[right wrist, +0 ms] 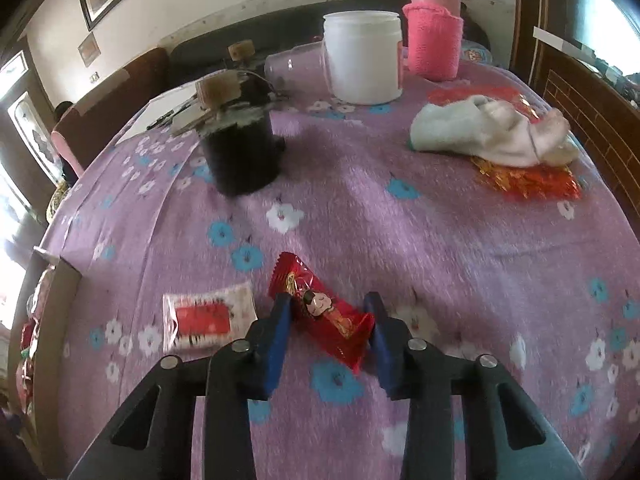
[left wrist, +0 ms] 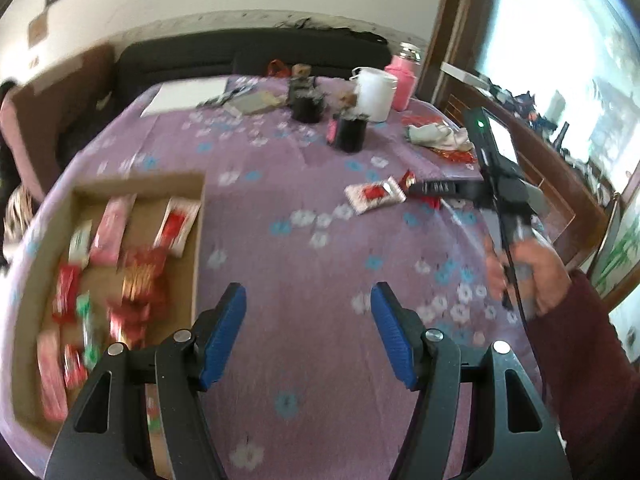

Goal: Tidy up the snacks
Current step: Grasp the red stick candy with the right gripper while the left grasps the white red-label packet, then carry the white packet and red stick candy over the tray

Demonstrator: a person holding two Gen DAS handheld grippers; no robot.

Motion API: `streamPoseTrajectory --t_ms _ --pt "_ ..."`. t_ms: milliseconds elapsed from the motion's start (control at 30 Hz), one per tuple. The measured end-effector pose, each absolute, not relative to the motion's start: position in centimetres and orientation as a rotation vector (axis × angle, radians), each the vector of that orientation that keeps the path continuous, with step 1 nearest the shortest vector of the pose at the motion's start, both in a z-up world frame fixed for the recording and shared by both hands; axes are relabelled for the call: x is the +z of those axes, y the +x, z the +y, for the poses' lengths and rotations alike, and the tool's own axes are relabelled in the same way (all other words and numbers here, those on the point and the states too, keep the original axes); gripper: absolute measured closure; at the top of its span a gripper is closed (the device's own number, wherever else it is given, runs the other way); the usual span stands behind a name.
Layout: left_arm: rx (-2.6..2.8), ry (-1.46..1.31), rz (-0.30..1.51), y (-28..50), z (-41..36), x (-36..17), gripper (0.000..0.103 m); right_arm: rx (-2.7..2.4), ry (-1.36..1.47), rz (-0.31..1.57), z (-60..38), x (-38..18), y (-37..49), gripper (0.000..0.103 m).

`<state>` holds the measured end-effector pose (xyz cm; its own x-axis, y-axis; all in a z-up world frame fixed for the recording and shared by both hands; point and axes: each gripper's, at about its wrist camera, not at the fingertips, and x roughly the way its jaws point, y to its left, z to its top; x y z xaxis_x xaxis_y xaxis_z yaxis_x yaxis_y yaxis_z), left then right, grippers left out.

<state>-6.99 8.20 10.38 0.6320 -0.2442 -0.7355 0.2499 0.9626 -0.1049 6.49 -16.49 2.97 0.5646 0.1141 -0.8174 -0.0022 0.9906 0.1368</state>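
A cardboard box [left wrist: 198, 216] at the left of the table holds several red, pink and green snack packets. My left gripper [left wrist: 308, 300] is open and empty above the purple floral cloth, just right of the box. My right gripper [right wrist: 330, 304] is open, its blue pads on either side of a red candy packet [right wrist: 324, 312] lying on the cloth; the left pad touches or nearly touches it. A white packet with a red label [right wrist: 208, 316] lies just left of it, and also shows in the left wrist view [left wrist: 374, 196].
A black cup [right wrist: 240, 156], a white tub [right wrist: 362, 60], a pink flask [right wrist: 434, 36], a tipped clear cup [right wrist: 296, 68], and a white cloth [right wrist: 492, 128] over red foil packets [right wrist: 528, 180] stand farther back. A wooden ledge runs along the right edge.
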Motion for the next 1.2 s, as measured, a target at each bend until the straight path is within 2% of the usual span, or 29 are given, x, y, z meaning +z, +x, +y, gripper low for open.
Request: streamPoseTrajectory --t_ms 200,533,833,1000,1100,1200 --pt "-0.357 0.189 0.778 -2.0 3.2 10.5 0.039 0.066 0.220 1.028 -18.0 3.4 3.1 0.067" --pt "-0.465 0.347 0.838 6.7 -3.3 5.7 0.039 0.082 0.252 0.996 -19.6 3.1 1.0 0.063" --pt "-0.550 0.502 0.862 8.5 -7.3 2.8 0.039 0.095 0.224 0.969 -19.7 3.1 0.4 0.062" --pt "-0.552 0.429 0.904 8.9 -6.7 2.9 0.039 0.088 0.199 0.955 -19.4 3.1 0.3 0.062" --pt "-0.545 0.376 0.952 9.2 -6.3 2.9 0.076 0.077 0.165 0.947 -18.8 3.1 0.3 0.061" --pt "-0.524 0.383 0.953 8.3 -6.5 2.9 0.077 0.058 0.125 0.942 -18.2 3.1 0.3 0.065"
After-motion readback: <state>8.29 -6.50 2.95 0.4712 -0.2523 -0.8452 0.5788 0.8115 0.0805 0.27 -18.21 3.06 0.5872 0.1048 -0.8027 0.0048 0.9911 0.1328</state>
